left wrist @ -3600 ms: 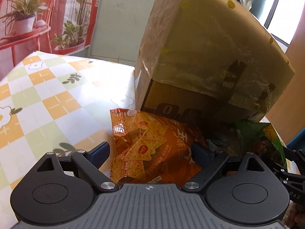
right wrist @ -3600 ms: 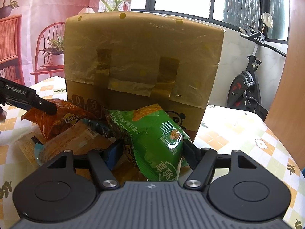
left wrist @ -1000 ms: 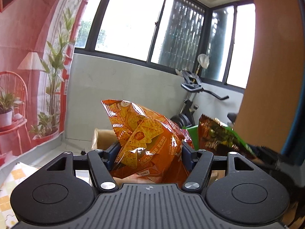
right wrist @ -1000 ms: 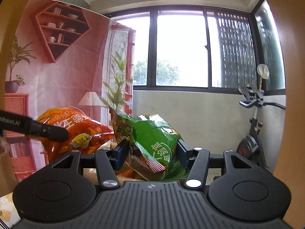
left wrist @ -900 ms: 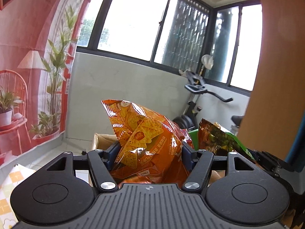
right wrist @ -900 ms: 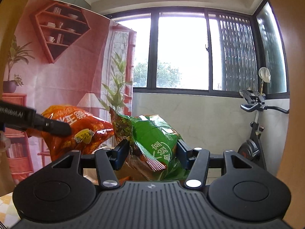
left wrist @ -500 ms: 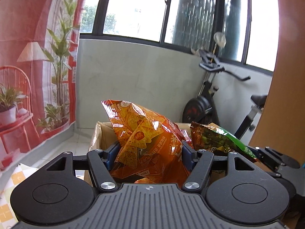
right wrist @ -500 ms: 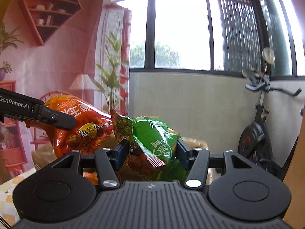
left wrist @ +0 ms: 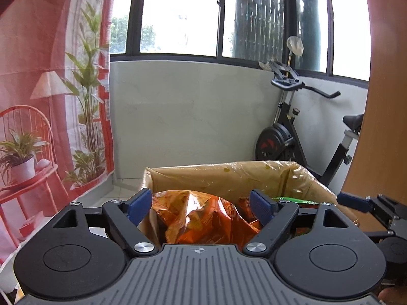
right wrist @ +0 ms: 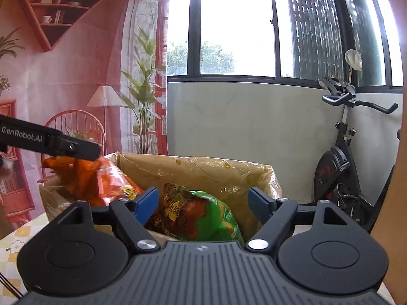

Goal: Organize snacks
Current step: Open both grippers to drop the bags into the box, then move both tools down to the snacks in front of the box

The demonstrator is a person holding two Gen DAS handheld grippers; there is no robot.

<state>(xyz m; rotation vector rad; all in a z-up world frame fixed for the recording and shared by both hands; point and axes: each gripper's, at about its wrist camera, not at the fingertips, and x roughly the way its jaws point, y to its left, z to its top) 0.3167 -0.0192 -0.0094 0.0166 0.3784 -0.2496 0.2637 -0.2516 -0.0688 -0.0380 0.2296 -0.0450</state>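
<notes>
Above open box [right wrist: 203,170], left hand-held gripper [right wrist: 76,150] marked "GenRobot.AI", jaws spread

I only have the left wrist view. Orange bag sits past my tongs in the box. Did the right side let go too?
Observer: Yes. The right tongs are open, and the green bag lies loose between them.
Operator: Is the green bag in the box?
Observer: It rests against the plastic-lined wall of the cardboard box, lower end hidden by the tongs.
Operator: Anything touching my orange bag?
Observer: From the right wrist, the orange bag sits at the box's left side, with the left tongs' arm just above its top; contact is unclear.
</notes>
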